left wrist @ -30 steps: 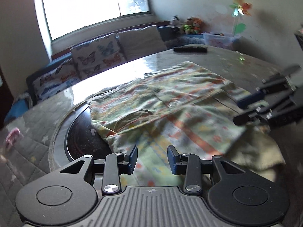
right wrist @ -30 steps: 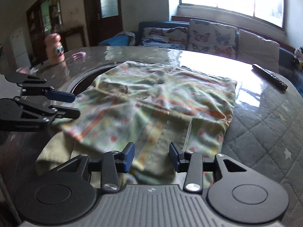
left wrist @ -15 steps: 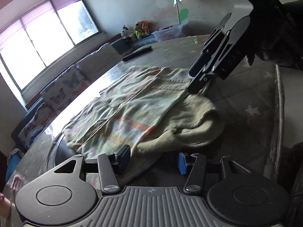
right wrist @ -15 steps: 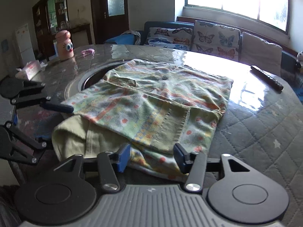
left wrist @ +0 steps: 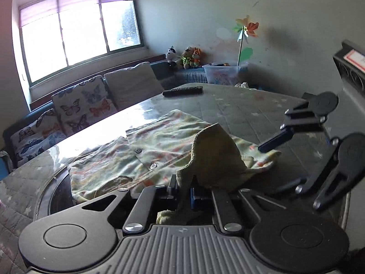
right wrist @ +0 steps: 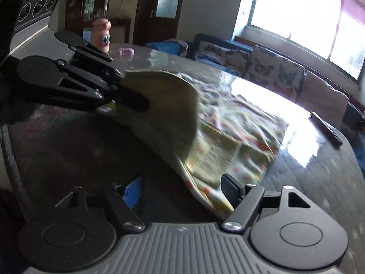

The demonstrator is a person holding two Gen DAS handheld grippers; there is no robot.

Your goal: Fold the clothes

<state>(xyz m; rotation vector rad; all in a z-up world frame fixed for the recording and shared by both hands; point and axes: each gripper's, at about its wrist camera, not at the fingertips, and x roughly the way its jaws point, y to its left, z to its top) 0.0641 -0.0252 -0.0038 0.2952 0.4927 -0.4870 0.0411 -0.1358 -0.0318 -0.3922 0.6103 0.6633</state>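
Note:
A patterned yellow-green shirt [left wrist: 146, 150] lies on the table, its near hem with the plain yellow inside [left wrist: 216, 157] lifted into a peak. My left gripper [left wrist: 183, 188] is shut on that hem. In the right wrist view the left gripper [right wrist: 118, 93] holds the raised fold [right wrist: 168, 105] above the table. My right gripper [right wrist: 182, 188] is open, wide apart, with the shirt's near corner [right wrist: 212, 194] lying by its right finger, not pinched. The right gripper also shows in the left wrist view [left wrist: 285, 159], over the shirt's right edge.
A dark remote [left wrist: 182, 90] lies on the far part of the quilted table [left wrist: 251, 111]. A round dark inset [left wrist: 57, 196] lies under the shirt's left end. A pink toy bottle [right wrist: 101, 35] stands at the far edge. A sofa with cushions [left wrist: 91, 100] runs behind.
My left gripper closed on the shirt's near hem and lifted it into a fold. My right gripper opened wider and dropped low beside the shirt's corner.

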